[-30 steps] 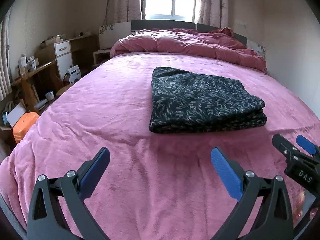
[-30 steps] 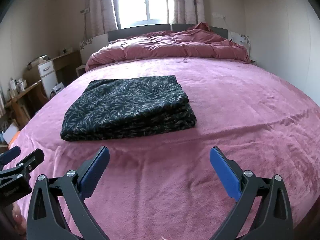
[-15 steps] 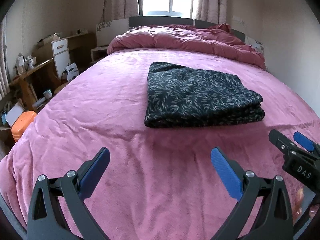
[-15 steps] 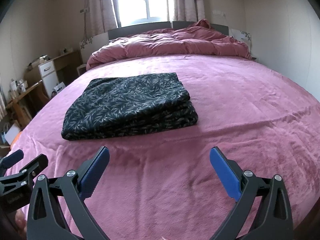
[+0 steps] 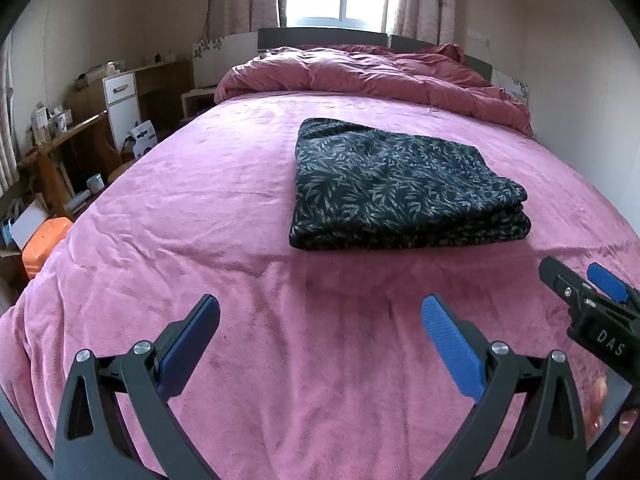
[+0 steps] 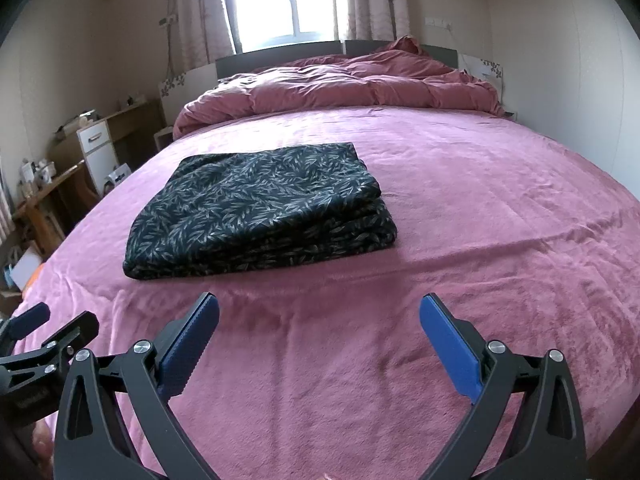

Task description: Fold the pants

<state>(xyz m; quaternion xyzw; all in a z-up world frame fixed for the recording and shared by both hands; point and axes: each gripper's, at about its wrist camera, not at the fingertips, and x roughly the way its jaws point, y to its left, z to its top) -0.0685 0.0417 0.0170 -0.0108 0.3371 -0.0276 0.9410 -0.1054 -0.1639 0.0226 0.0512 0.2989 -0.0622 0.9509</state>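
Observation:
The dark leaf-print pants (image 5: pixel 396 188) lie folded in a neat stacked rectangle on the pink bed cover (image 5: pixel 224 184); they also show in the right wrist view (image 6: pixel 260 208). My left gripper (image 5: pixel 320 344) is open and empty, held above the cover well short of the pants' near edge. My right gripper (image 6: pixel 318 344) is open and empty too, near the foot of the bed. The right gripper shows at the right edge of the left wrist view (image 5: pixel 588 304), and the left gripper at the left edge of the right wrist view (image 6: pixel 44 332).
A bunched pink duvet (image 5: pixel 368 76) lies at the head of the bed under the window. A wooden desk and white drawer unit (image 5: pixel 120 100) with clutter stand to the left, with an orange box (image 5: pixel 42 244) on the floor. A wall runs along the right.
Both grippers have drawn back and risen slightly from the pants, which look a little farther and more centred. The pants have not moved. Both grippers stay open.

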